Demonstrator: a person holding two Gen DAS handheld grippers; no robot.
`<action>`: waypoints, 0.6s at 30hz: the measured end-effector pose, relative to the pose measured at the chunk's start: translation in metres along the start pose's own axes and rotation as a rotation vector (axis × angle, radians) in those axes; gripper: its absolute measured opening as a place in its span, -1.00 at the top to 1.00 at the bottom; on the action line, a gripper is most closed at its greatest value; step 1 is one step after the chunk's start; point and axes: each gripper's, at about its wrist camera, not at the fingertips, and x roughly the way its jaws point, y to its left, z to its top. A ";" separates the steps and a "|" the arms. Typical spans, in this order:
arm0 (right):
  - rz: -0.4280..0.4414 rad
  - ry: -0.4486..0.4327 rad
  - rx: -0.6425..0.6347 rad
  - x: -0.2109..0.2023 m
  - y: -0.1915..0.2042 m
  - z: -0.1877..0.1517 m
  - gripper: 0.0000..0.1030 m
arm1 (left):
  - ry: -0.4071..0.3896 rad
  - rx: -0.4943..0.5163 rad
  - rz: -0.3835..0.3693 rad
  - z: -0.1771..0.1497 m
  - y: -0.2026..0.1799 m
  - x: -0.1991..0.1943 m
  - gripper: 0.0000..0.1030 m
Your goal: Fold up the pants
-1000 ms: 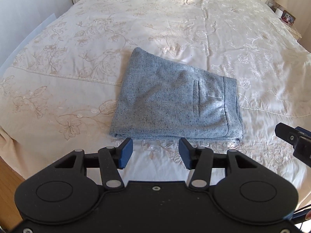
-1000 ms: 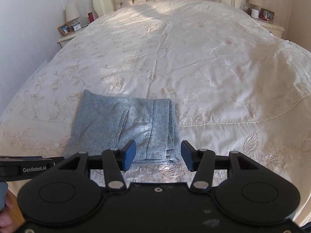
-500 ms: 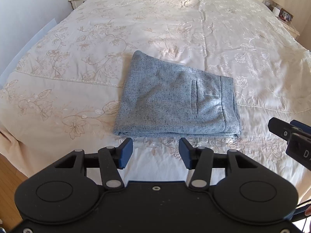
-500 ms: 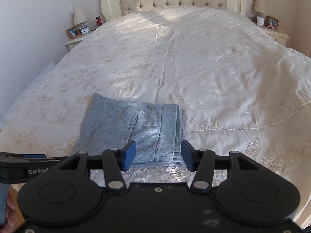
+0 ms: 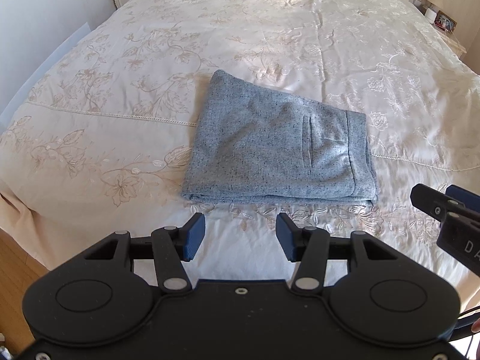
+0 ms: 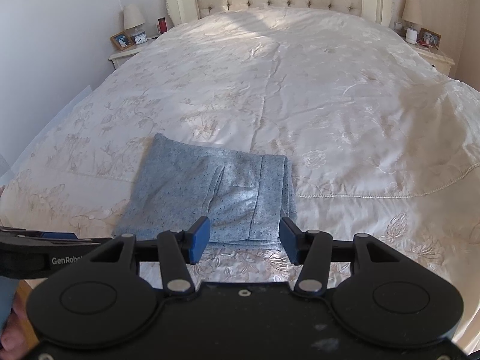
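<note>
Though near bedspread (image 5: pixel 126 114) edge, pants (image 5: pixel 279 147) folded.

Speckled woven cloth pants (image 5: pixel 270 147) lie on a satiny, embroidered bedspread (image 5: pixel 270 39).

In the right wrist view, white lettering "GenRobo" stands on the black side of the left gripper (image 6: pixel 60 237) at the lower left of the frame, its end cut off behind the right gripper's body. In the left wrist view, white letters "DA" stand on the black body of the right gripper (image 5: pixel 447 207) at the right edge, the rest cut off by the frame.
</note>
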 end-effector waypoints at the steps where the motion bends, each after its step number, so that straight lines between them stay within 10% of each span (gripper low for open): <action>1: 0.001 0.004 -0.004 0.001 0.001 0.000 -0.04 | 0.001 -0.003 0.000 0.000 0.001 0.000 -0.11; 18: 0.007 0.022 -0.018 0.006 0.002 0.000 -0.05 | 0.009 -0.007 0.004 0.001 0.001 0.001 -0.11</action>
